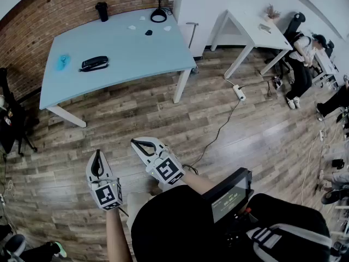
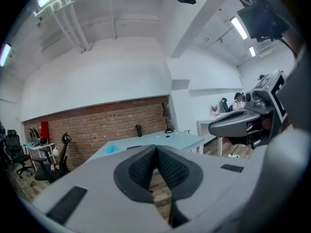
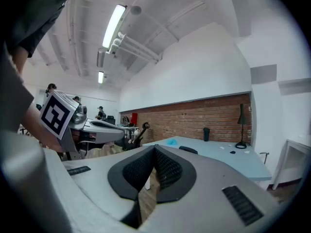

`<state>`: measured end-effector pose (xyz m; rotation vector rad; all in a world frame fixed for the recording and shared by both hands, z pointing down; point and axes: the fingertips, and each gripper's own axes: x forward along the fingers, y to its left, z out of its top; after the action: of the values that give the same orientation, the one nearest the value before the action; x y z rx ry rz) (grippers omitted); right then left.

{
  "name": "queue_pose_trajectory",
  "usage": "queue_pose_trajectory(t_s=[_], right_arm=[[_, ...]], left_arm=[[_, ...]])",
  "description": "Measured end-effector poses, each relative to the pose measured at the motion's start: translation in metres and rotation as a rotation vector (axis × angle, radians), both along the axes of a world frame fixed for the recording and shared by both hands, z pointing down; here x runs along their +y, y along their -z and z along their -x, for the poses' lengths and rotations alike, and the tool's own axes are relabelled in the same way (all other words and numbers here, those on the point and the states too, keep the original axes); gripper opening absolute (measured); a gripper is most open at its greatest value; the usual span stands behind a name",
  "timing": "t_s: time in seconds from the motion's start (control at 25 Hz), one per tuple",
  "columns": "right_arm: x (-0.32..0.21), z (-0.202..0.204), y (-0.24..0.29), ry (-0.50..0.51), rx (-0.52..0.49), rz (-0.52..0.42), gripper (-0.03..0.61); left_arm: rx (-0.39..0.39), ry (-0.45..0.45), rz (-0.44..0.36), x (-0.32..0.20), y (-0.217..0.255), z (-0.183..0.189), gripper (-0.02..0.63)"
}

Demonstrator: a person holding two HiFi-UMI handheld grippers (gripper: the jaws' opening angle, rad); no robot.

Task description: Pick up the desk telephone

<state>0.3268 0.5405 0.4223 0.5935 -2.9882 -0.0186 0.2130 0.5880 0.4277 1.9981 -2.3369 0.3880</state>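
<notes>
Jaws together; desk telephone [image 1: 95,64] inside table [image 1: 136,48] edge.

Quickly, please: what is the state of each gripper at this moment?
Left grey two-jaw gripper: closed, holding nothing.
Right grey two-jaw gripper: closed, holding nothing.

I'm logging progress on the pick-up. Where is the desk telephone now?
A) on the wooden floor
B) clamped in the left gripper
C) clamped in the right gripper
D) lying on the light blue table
D: the desk telephone lies on the light blue table; left gripper and right gripper are shut, empty.
</notes>
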Motion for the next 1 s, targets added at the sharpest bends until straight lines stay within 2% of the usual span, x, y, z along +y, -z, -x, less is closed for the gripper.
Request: queue_pose_trajectory(t_s=[0.2, 0.4, 0.6, 0.84, 1.0], right_arm=[[-0.035, 0.014, -0.003, 0.084, -0.061, 0.12, 0.017], [-0.061, 0.037, -0.012, 0.1, -0.031, 0.119, 0.017], [-0.094, 0.095, -0.012, 0.077, 0.018, 0.089, 0.017], [-0.141, 0.159, 0.007, 0.036, 0.05, 0.063, 0.017], [-0.161, 0.2, 0.012, 0.017, 0.062, 0.068, 0.017]], left_arm=[[0.011, -0.036, 0.004, -0.03, -0.003, 0.003, 0.02], [0.043, -0.122, 0.016, -0.064, -0.019, 0.021, 0.02], [0.063, -0.219, -0.006, -0.106, -0.025, 0.071, 0.02], [0.095, -0.294, -0.05, -0.161, -0.016, 0.13, 0.02], [0.112, -0.349, -0.037, -0.183, -0.013, 0.164, 0.02]])
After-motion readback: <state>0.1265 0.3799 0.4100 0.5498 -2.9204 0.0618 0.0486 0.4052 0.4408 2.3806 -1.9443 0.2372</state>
